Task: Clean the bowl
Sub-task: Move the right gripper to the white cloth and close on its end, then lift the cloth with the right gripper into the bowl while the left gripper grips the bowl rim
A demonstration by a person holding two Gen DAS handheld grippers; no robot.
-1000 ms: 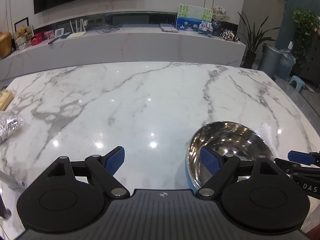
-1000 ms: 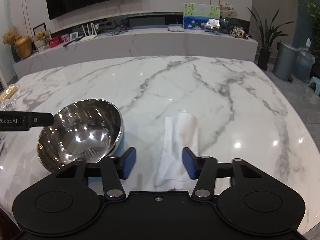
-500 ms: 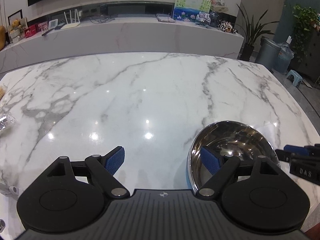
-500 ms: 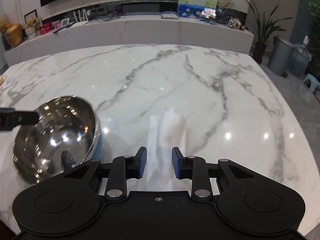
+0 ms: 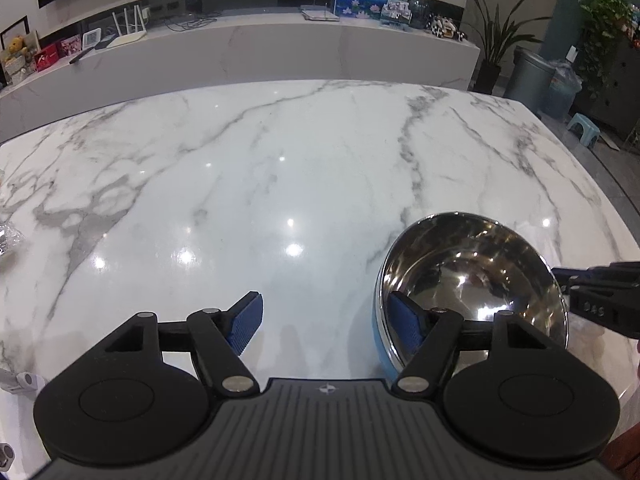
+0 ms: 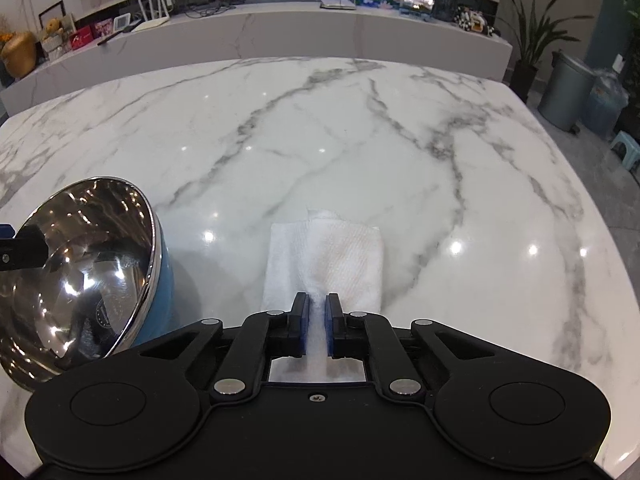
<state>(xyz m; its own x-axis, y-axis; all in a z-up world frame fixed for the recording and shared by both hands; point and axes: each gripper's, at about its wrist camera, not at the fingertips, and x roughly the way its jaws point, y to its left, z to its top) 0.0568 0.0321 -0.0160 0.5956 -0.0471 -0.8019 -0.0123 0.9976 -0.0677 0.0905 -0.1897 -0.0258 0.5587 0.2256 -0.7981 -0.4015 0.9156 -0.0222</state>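
Observation:
A steel bowl with a blue outside stands tilted on the marble table; it also shows in the right wrist view. My left gripper is open wide, and its right finger reaches inside the bowl's near rim. My right gripper is shut on the near edge of a folded white paper towel that lies on the table to the right of the bowl.
The marble table stretches far ahead. Crumpled foil lies at its left edge. A long marble counter with small items stands behind. Bins and plants stand off to the right.
My right gripper has closed from open onto the paper towel. The bowl has tipped up onto its side. My left gripper has stayed open with its finger in the bowl.

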